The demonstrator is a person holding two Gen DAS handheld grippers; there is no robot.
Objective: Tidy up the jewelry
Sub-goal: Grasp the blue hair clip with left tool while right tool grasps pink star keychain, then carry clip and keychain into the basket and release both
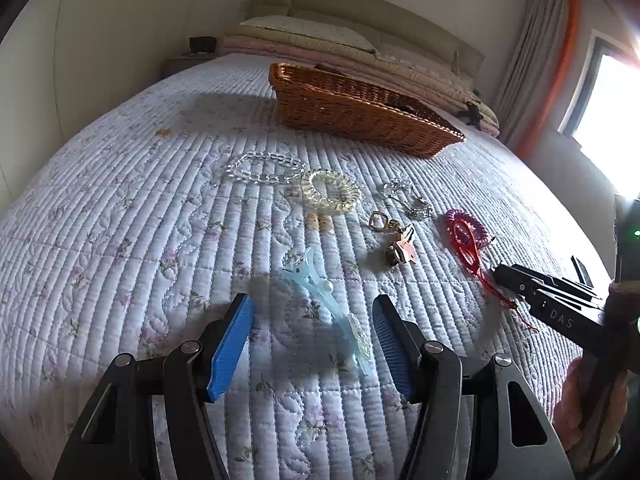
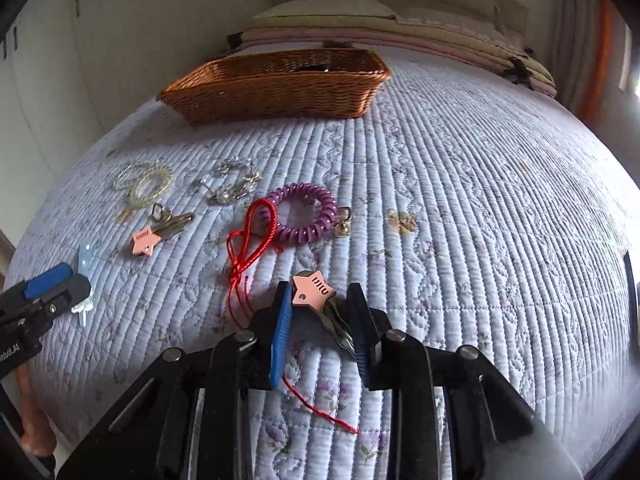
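Note:
Jewelry lies on a quilted bed. My left gripper [image 1: 312, 320] is open, its blue pads on either side of a pale blue hair clip [image 1: 320, 300]. My right gripper [image 2: 320, 308] is shut on a pink star charm with keys [image 2: 314, 290]; it also shows in the left wrist view [image 1: 508, 276]. A red cord [image 2: 250, 236] and purple coil band [image 2: 304, 216] lie just ahead of it. A second pink star key charm [image 2: 146, 242], a clear bead bracelet [image 1: 264, 168], a yellow coil band [image 1: 332, 191] and silver pieces [image 1: 408, 198] lie between them and the wicker basket [image 1: 352, 114].
The basket [image 2: 276, 88] stands toward the head of the bed, with something dark inside. Folded quilts and pillows [image 1: 320, 40] lie behind it. White wardrobes stand to the left, a curtain and bright window [image 1: 608, 100] to the right.

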